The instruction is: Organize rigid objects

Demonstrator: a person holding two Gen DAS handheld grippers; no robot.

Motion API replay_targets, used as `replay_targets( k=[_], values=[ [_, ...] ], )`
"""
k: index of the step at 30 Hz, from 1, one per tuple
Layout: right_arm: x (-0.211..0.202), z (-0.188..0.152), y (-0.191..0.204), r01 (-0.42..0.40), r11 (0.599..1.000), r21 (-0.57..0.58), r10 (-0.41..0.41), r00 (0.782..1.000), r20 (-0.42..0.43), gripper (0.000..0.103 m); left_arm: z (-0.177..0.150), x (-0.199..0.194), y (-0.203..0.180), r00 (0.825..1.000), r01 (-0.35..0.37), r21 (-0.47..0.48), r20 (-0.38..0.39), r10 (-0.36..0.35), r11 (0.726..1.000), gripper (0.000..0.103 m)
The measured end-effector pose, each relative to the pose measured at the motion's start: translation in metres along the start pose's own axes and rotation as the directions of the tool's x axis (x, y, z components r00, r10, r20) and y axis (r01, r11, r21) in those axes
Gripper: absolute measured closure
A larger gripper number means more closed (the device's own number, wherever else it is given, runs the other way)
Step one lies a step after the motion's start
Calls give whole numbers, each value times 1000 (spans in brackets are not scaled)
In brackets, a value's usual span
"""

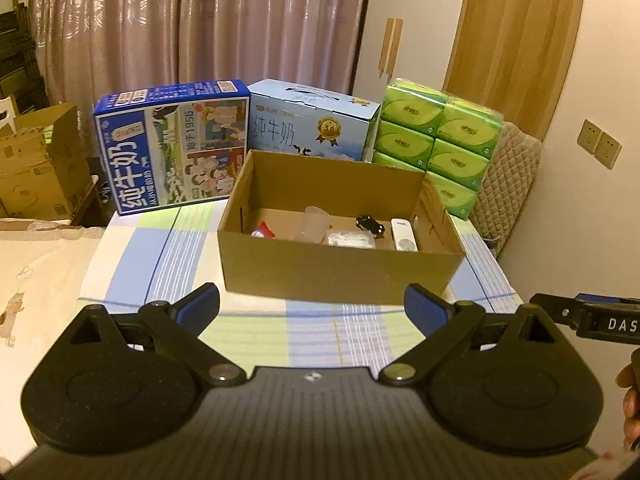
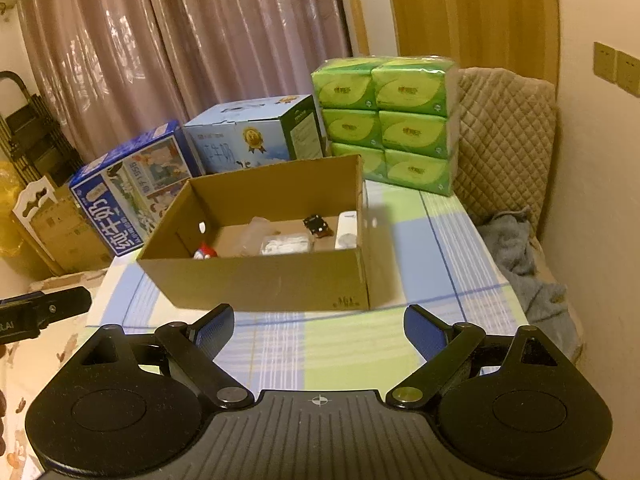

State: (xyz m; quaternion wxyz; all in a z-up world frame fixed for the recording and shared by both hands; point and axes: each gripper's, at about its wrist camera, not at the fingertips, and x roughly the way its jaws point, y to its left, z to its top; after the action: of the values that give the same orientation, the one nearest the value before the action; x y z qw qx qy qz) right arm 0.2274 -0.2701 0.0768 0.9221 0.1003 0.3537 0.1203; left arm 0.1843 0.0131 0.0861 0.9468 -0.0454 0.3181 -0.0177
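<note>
An open cardboard box [image 1: 340, 268] [image 2: 256, 280] stands on the checked tablecloth. Inside it lie a clear plastic cup [image 1: 314, 224] [image 2: 256, 232], a red-and-white item [image 1: 264, 232] [image 2: 205, 251], a small clear packet [image 1: 350, 238] [image 2: 286, 245], a black toy car [image 1: 370, 225] [image 2: 317, 226] and a white device [image 1: 403, 234] [image 2: 347, 230]. My left gripper [image 1: 312, 307] is open and empty, short of the box's front wall. My right gripper [image 2: 319, 326] is likewise open and empty in front of the box. Part of the right gripper [image 1: 592, 318] shows at the left wrist view's right edge.
Behind the box stand a dark blue milk carton case [image 1: 172, 148] [image 2: 128, 196], a light blue milk case [image 1: 312, 124] [image 2: 252, 136] and a green tissue pack [image 1: 436, 140] [image 2: 388, 120]. A quilted cushion [image 2: 504, 136] and grey cloth [image 2: 520, 256] lie right. Brown cartons [image 1: 36, 168] sit left.
</note>
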Motion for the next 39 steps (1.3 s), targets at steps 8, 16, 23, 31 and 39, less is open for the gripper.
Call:
replay_targets(
  k=[8,16,23,31,39],
  values=[
    [-52,-37,7,8,1000,-12,-7,1000,26,14,-32,-52,-8,1000,-12,-24,11,12,1000,6],
    [-87,-61,12,3,1000,-29,-2,999,39,14,-57,-92,-17,999,-29,-7,29,29,1000,6],
    [-109,-75,18,-4,999,-38,6,999,35,14,-75,-111,-23,998,-52,6,29,52,999,6],
    [-114,-93,36,2,995,-101,0,1000,21,14,-94,-121,-26,999,-44,8,6,44,999,6],
    [-108,-105,39,-2,994,-112,2,1000,-6,14,-103,-120,-27,998,-60,12,-7,61,998,6]
  ],
)
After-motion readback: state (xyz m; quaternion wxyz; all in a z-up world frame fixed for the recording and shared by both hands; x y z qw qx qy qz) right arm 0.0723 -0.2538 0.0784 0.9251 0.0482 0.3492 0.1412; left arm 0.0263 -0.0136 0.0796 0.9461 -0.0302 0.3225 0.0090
